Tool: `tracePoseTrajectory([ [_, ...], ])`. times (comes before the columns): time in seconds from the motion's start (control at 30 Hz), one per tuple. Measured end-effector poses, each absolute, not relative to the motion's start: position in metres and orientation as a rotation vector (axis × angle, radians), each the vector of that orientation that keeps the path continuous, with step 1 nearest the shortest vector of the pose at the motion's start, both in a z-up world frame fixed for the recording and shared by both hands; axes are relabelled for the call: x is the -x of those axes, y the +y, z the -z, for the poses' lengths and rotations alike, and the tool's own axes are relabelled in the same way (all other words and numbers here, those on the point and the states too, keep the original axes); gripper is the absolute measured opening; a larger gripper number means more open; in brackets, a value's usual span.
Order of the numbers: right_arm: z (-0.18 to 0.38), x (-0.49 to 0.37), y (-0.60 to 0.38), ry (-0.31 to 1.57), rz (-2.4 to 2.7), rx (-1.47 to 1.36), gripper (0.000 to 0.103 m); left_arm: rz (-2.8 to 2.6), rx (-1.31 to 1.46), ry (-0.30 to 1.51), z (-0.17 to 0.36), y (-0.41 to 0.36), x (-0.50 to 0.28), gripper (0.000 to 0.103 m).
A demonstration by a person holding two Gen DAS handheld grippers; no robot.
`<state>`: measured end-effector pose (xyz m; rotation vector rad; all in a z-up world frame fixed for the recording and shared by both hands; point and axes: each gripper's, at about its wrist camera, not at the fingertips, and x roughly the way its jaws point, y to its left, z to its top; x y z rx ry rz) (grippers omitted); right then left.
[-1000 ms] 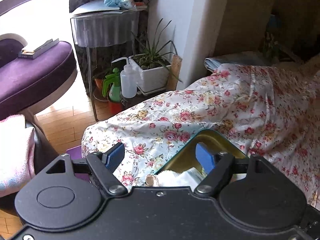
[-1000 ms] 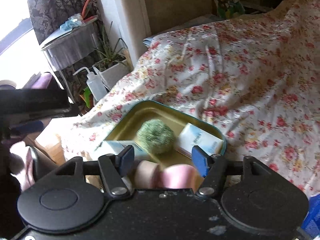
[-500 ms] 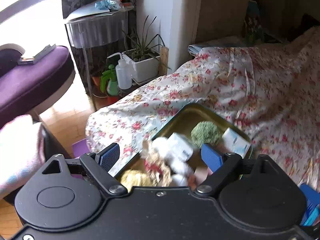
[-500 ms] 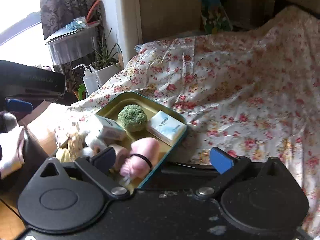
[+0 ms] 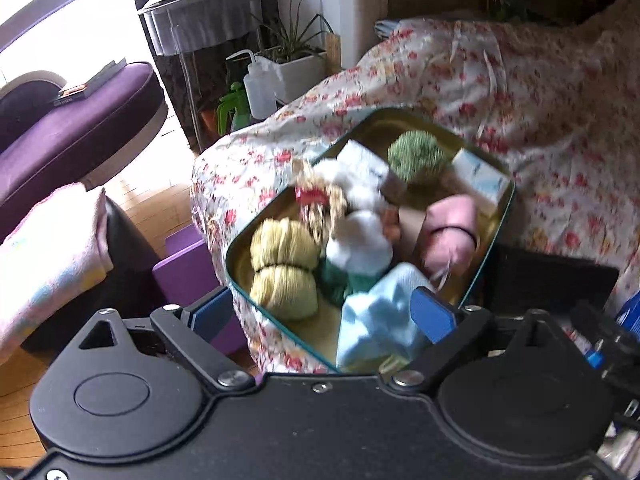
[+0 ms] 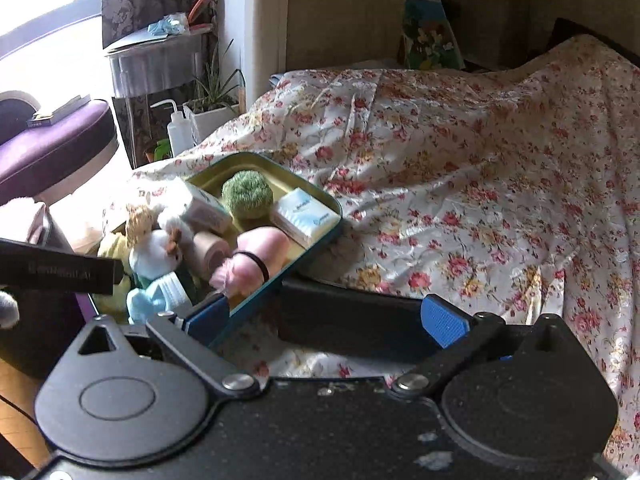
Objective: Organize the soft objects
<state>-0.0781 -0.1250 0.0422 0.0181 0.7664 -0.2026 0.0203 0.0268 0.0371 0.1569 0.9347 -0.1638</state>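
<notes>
With both grippers, left (image 5: 322, 312) and right (image 6: 326, 322), gaping empty, tin (image 6: 320, 196) looks packed; next comes choosing.

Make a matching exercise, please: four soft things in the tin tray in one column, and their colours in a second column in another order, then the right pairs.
All four lie in the tin tray on the flowered bedspread.

Things:
1. fuzzy ball
2. roll with a black band
3. tied bundle of yarn
4. crumpled cloth nearest the left gripper

Colours:
A. pale yellow
B. light blue
C. green
D. pink

Pairs: 1-C, 2-D, 3-A, 4-B
</notes>
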Motion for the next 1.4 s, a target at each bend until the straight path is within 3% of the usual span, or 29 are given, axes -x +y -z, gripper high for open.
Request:
tracePoseTrajectory([
  [1.4, -0.023, 0.076, -0.140, 0.806, 0.263, -0.098, 0.103, 0.179, -0.196, 0.944, -0.020, 0.021, -0.006, 0.094],
])
